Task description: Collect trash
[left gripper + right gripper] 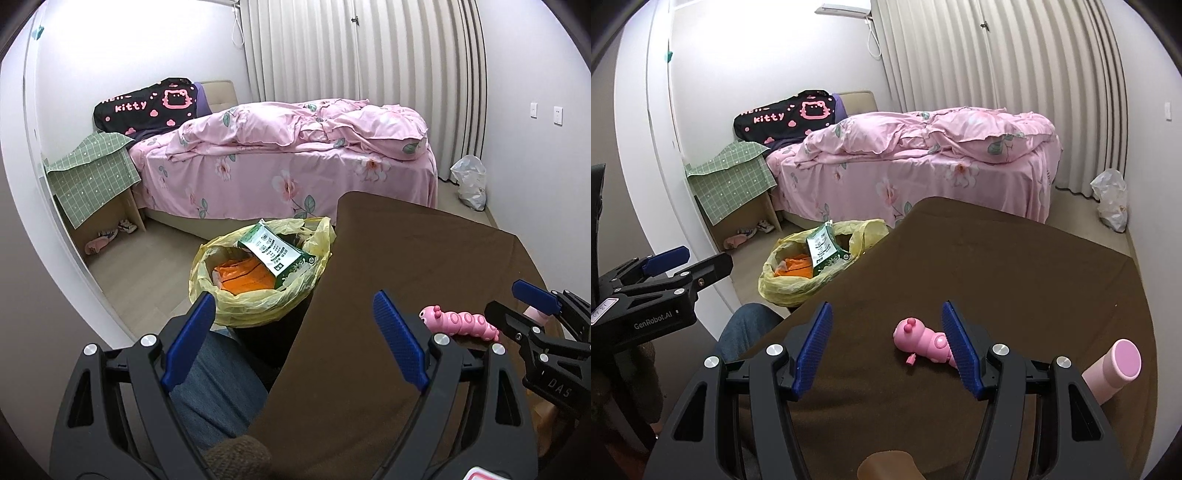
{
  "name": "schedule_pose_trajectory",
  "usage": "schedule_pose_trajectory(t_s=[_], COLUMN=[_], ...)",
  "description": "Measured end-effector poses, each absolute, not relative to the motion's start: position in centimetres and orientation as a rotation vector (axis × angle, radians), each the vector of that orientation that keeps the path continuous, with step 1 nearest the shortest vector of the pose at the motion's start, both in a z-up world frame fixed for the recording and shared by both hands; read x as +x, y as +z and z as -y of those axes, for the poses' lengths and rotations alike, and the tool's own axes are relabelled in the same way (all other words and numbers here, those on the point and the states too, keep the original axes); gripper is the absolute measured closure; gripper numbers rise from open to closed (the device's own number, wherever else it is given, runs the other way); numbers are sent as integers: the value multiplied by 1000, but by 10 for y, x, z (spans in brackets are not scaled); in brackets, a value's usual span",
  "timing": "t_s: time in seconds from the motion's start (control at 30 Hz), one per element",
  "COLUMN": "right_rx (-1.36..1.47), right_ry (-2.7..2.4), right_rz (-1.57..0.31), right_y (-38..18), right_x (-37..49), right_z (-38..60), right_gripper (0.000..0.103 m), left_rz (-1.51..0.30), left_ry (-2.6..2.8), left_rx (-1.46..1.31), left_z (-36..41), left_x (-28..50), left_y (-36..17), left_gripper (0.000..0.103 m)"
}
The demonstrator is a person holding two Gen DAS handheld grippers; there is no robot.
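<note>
Brown cloth covers the surface, which fills the lower right of both views. On it lies a pink caterpillar toy, just beside the inner face of the right tool's right finger, and a pink cylinder lies near the surface's right edge. The right tool stands with its blue pads wide apart and nothing between them but cloth and the toy's head end. The left tool is likewise spread apart and holds nothing, one finger over the surface's edge and the other over a denim-clad knee.

Beside the surface's left edge, on the floor, stands a bin lined with a yellow bag. The trash is in it: a green and white packet leans across the opening above an orange wrapper.

Beyond is a bed with pink floral bedding, a black Hello Kitty cushion at its head, and a small stand draped in green checked cloth with slippers under it. White curtains fill the back wall; a clear plastic bag sits on the floor by them.

The bin's body is mostly hidden by the surface and the bag. The toy's tail is hidden behind the right tool's finger. The packet's print is too small to read.
</note>
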State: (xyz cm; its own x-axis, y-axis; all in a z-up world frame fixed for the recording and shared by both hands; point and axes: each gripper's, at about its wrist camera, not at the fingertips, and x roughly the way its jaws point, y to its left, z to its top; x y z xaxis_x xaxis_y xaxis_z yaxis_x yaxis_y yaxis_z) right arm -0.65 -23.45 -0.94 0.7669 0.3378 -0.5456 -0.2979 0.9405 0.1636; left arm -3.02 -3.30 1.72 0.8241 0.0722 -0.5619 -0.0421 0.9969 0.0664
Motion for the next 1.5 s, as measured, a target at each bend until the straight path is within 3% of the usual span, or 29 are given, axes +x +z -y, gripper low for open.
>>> schedule_pose_trajectory(t_s=[1.5], right_rx=[60], right_ry=[350], right_rz=[-616], right_y=[-8], right_x=[-3], right_z=[233], right_gripper=[45], left_rz=[-606], left_ry=[46], left_rx=[55], left_z=[33], left_x=[-30], left_y=[14], left_gripper=[20])
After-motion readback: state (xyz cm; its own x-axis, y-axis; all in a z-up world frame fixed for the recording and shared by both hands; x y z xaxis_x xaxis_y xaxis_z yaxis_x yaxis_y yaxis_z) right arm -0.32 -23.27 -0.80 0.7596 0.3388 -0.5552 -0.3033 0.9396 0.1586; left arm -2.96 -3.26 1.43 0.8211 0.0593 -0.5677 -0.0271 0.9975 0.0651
